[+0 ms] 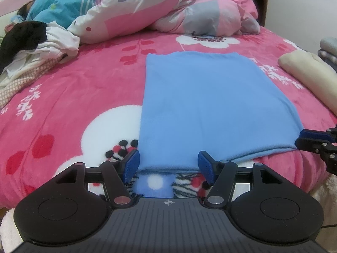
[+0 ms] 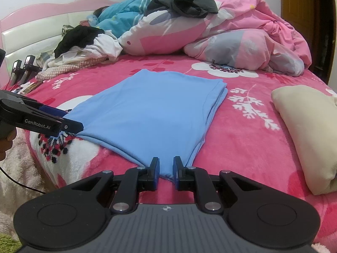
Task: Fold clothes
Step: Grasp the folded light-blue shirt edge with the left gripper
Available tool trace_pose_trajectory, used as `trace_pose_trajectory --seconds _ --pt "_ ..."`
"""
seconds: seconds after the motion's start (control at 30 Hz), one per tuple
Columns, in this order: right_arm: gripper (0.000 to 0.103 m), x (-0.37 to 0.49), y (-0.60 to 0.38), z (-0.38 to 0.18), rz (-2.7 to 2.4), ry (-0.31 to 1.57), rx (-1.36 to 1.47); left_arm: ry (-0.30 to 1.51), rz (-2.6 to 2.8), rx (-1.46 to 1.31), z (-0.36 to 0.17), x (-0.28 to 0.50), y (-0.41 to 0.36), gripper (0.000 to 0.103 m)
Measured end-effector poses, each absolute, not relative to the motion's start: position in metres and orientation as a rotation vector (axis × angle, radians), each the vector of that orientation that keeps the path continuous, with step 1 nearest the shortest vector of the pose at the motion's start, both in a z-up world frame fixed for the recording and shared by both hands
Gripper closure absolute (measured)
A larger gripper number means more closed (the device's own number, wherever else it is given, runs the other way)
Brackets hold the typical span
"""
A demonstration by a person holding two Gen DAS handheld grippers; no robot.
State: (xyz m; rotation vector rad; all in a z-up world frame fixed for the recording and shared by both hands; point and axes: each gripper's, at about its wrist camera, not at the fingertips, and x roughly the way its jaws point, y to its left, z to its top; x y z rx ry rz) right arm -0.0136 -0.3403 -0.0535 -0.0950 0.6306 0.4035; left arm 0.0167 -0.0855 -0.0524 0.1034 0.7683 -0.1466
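Observation:
A light blue garment (image 1: pixel 210 109) lies folded into a flat rectangle on the pink flowered blanket (image 1: pixel 84 88); it also shows in the right wrist view (image 2: pixel 151 113). My left gripper (image 1: pixel 168 164) is open, with its jaws on either side of the garment's near left corner. It shows from the side in the right wrist view (image 2: pixel 69 124). My right gripper (image 2: pixel 165 171) has its jaws narrowly apart around the garment's near right corner, with the cloth between the pads. Its fingers (image 1: pixel 311 141) show at the right edge of the left wrist view.
A folded cream garment (image 2: pixel 305 130) lies on the right. A heap of black, white and checked clothes (image 2: pixel 80 50) lies at the far left. A bunched pink quilt (image 2: pixel 231 35) and a person under a blue cover (image 2: pixel 122 14) fill the back of the bed.

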Motion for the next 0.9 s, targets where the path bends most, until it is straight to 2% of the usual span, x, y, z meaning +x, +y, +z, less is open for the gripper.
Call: trace_pose_trajectory --seconds 0.27,0.6,0.7,0.9 --pt "0.088 -0.018 -0.342 -0.054 0.398 0.626 -0.088 0.774 -0.141 0.107 -0.052 0.012 -0.085 0.040" --pt "0.082 -0.029 -0.345 -0.053 0.396 0.629 -0.078 0.792 -0.145 0.108 -0.050 0.000 -0.081 0.039" --pt "0.078 -0.034 -0.354 -0.046 0.400 0.618 -0.045 0.772 -0.153 0.085 -0.042 -0.004 -0.075 0.039" --pt "0.063 -0.026 -0.388 -0.021 0.383 0.555 0.130 0.723 -0.181 -0.026 -0.021 0.010 -0.057 0.039"
